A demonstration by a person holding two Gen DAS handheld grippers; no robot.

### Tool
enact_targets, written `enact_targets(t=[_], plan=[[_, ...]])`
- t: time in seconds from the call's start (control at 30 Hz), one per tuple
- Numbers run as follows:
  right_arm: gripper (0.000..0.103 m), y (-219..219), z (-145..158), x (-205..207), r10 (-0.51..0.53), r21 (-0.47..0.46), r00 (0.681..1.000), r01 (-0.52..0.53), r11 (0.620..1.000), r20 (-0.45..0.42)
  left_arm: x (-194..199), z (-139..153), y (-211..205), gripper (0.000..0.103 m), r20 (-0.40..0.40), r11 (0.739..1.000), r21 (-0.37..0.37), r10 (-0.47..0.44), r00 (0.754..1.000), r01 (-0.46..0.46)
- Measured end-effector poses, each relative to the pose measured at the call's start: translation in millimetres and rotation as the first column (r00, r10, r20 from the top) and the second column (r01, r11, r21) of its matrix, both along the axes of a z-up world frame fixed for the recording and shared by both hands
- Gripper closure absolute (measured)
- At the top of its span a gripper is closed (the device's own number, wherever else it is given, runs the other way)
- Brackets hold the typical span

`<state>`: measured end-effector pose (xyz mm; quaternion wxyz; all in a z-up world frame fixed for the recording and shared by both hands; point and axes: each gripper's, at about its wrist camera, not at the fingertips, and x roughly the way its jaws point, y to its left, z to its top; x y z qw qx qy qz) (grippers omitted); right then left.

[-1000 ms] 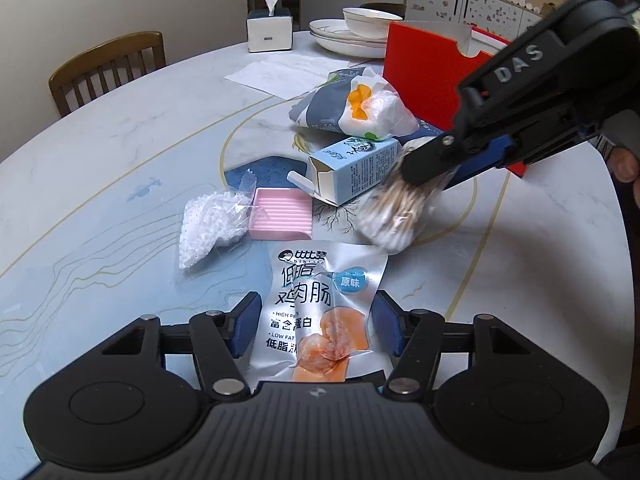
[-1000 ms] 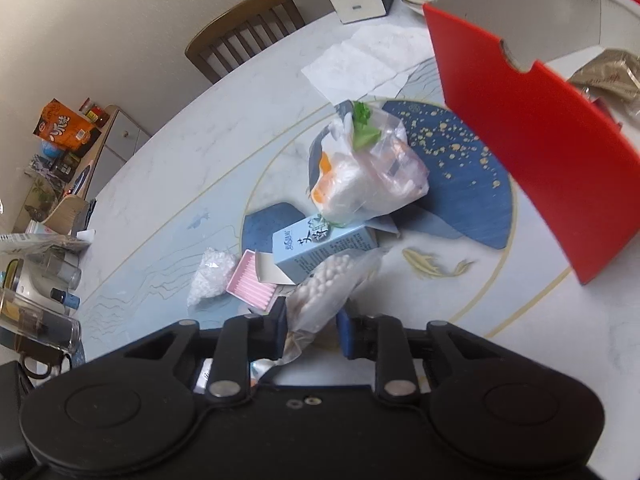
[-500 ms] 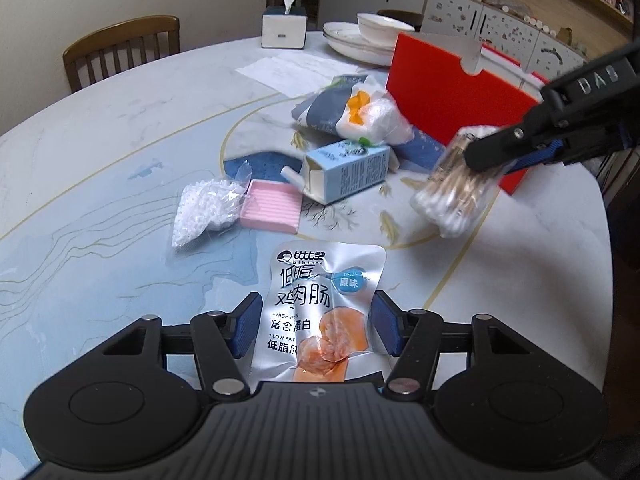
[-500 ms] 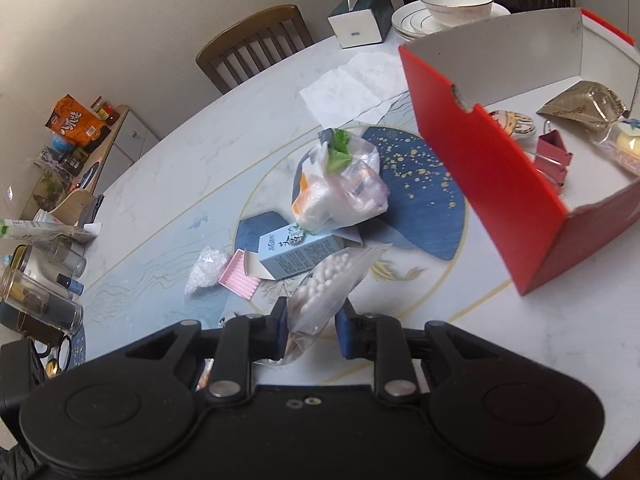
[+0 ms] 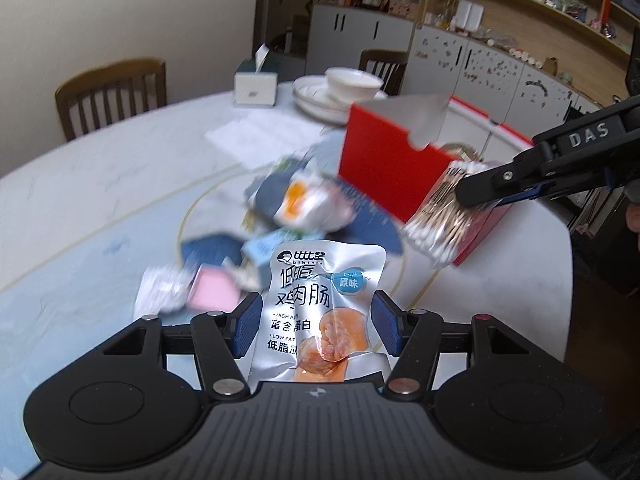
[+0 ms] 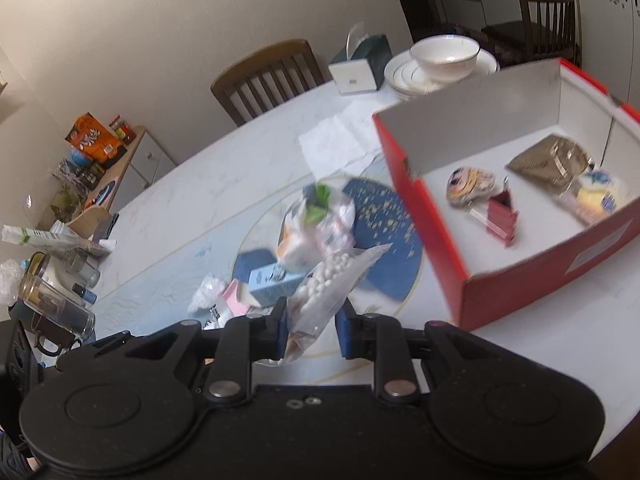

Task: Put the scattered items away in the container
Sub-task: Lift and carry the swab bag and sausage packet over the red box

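My left gripper [image 5: 314, 326] is shut on a silver chicken-sausage packet [image 5: 320, 304] and holds it above the table. My right gripper [image 6: 310, 330] is shut on a clear bag of cotton swabs [image 6: 326, 286]; the bag also shows in the left wrist view [image 5: 444, 220], held in the air by the near corner of the red box [image 5: 384, 168]. The red box [image 6: 460, 264] stands open at the right with several small items inside. On the table lie a blue carton [image 6: 272, 280], a pink pad [image 5: 212, 292] and a knotted plastic bag [image 6: 316, 224].
A small clear bag [image 6: 206, 292] lies left of the pink pad. A tissue box [image 5: 256, 84], stacked plates with a bowl [image 5: 344, 88] and a sheet of paper [image 6: 336, 144] sit at the far side. Wooden chairs [image 5: 112, 92] stand around the round table.
My left gripper has lifted the sausage packet off the table. My right gripper has carried the cotton swab bag up and right, toward the red box.
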<state>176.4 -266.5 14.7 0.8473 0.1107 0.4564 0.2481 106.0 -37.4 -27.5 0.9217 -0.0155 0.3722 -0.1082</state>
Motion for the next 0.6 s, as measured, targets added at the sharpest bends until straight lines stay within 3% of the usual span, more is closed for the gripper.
enact_targets(t=[0.6], plan=[[0.08, -79.4, 27.8, 40.8, -0.062, 0.012, 0.993, 0.061, 0.998, 0.101, 50.8, 48.9, -74.5, 0.045, 0.107, 0.996, 0.027, -0.082, 0.991, 0.08]])
